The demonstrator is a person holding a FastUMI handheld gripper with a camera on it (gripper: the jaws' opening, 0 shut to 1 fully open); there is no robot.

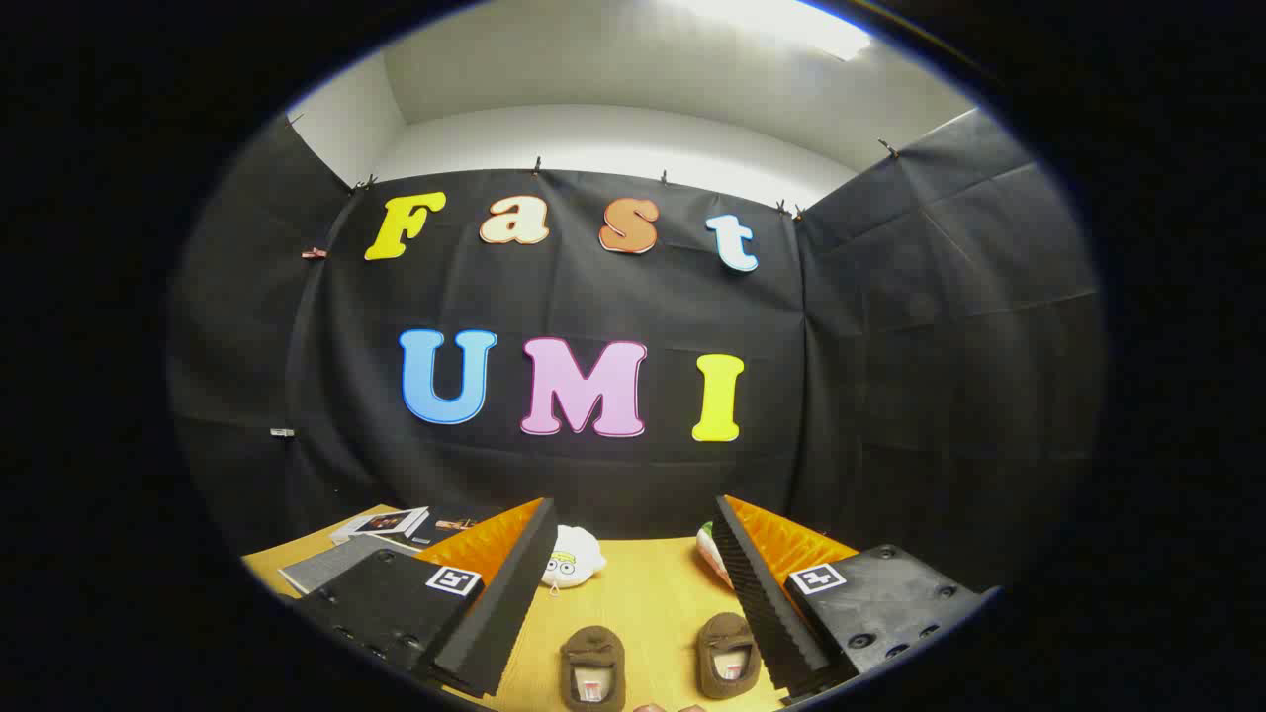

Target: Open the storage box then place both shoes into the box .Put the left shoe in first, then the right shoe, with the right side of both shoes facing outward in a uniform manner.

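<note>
The gripper (633, 593) is hovering with fingers spread wide, gripping nothing. Two brown shoes (593, 667) (727, 653) are sitting side by side on the wooden table (648, 583) at lower centre, between the fingers. A white plush toy (574, 556) is lying beyond them

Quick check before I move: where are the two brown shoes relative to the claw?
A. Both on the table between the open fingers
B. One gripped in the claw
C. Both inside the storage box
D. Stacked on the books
A: the claw is open, and both brown shoes sit side by side on the wooden table between the fingers, neither one gripped.
</note>
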